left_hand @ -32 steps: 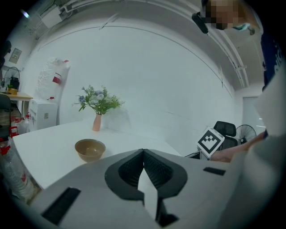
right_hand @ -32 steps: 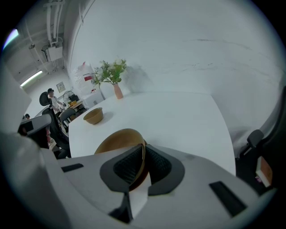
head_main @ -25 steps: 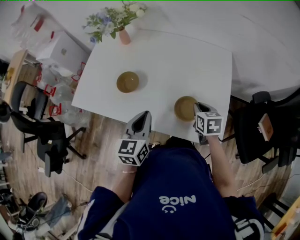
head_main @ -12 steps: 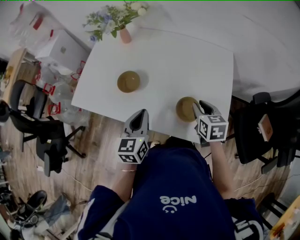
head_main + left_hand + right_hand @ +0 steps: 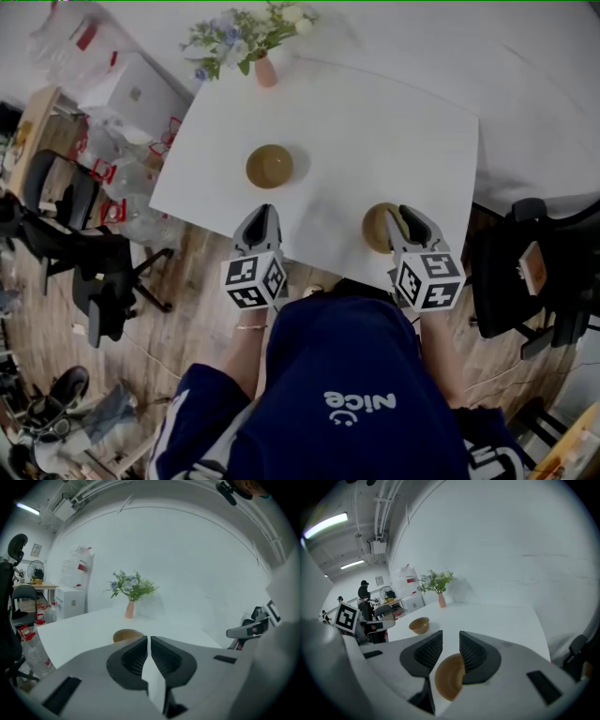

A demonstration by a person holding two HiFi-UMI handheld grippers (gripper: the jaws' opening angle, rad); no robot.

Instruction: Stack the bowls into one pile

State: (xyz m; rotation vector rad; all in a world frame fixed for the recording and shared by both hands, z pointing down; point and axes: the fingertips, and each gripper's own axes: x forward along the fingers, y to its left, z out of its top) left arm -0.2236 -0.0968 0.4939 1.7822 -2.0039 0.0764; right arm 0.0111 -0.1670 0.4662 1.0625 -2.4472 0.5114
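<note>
Two brown bowls are in view on the white table (image 5: 375, 141). The far bowl (image 5: 269, 166) rests alone at mid-left; it also shows as the far bowl (image 5: 126, 635) just past my left jaws and the far bowl (image 5: 419, 625) in the right gripper view. My left gripper (image 5: 260, 214) hovers at the table's near edge, shut and empty, its jaws (image 5: 149, 639) pressed together. The near bowl (image 5: 378, 228) hangs tilted in my right gripper (image 5: 403, 214), rim caught between the jaws. In the right gripper view that near bowl (image 5: 447, 679) sits on edge behind the right gripper (image 5: 451, 641).
A pink vase of flowers (image 5: 265, 70) stands at the table's far left corner. Black office chairs (image 5: 84, 272) stand on the wood floor to the left, another chair (image 5: 534, 272) to the right. Boxes and bags (image 5: 131, 94) crowd the far left.
My left gripper has moved forward to the table's near edge. My right gripper has risen, and the near bowl has come up with it, tilted.
</note>
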